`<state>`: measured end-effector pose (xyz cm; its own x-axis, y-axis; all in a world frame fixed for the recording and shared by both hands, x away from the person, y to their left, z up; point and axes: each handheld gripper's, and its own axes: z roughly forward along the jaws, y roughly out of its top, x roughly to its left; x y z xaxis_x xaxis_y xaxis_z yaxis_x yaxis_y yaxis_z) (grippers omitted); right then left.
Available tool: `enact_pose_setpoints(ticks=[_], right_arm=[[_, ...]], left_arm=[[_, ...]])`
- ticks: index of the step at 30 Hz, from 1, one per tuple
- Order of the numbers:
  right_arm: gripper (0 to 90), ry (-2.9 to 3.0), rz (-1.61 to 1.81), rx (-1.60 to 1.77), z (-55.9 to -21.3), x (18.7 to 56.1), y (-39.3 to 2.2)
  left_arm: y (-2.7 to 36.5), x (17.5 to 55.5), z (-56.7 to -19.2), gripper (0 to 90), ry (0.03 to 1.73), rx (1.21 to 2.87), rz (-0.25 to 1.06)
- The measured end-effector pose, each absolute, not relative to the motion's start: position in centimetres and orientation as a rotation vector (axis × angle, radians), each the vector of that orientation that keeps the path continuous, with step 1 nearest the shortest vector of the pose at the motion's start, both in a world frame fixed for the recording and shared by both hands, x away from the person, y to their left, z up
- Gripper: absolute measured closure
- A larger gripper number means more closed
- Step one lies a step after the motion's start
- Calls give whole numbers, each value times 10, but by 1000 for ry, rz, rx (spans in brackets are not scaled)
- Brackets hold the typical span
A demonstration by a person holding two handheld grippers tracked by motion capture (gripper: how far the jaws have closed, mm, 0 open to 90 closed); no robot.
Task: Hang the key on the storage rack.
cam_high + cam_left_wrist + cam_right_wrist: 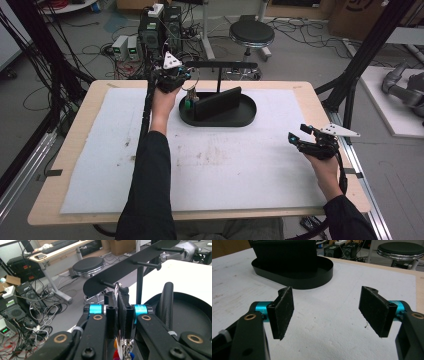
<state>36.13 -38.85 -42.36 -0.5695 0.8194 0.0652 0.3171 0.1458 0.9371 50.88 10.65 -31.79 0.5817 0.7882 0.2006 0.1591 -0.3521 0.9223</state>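
A black key stand has an oval tray (248,116) as its base, a thin post, and a horizontal bar (222,65) with pegs. My left gripper (185,75) is at the bar's left end, shut on a metal key ring (117,289) whose keys (190,96) dangle below. In the left gripper view the ring sticks up between the closed pads (111,312), right by the end peg (109,285) of the bar (125,267). My right gripper (296,138) rests over the white mat at the right, open with nothing between its pads (283,311).
A black upright block (218,102) stands in the tray (294,281). The white mat (210,160) covers most of the wooden table. Behind the table are a round stool (251,34), power supplies and tangled cables on the floor. Black frame posts flank both sides.
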Motion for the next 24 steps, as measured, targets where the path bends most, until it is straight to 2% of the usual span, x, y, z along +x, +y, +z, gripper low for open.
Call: enact_pose_setpoints(ticks=[6,8,12,15,24], right_arm=[[287,1961,1421,1085,-424,361,-389],[287,1964,1419,1083,-423,360,-389],[287,1959,1416,1087,-423,360,-388],[287,1954,1411,1081,-423,360,-387],[287,1920,1410,1100,-421,359,-392]], left_arm=[[107,506,-323,694,883,1844,882],[109,503,-325,600,903,1844,908],[120,489,-332,480,949,1804,874],[128,476,-337,426,956,1786,838],[141,403,-350,279,817,1813,709]])
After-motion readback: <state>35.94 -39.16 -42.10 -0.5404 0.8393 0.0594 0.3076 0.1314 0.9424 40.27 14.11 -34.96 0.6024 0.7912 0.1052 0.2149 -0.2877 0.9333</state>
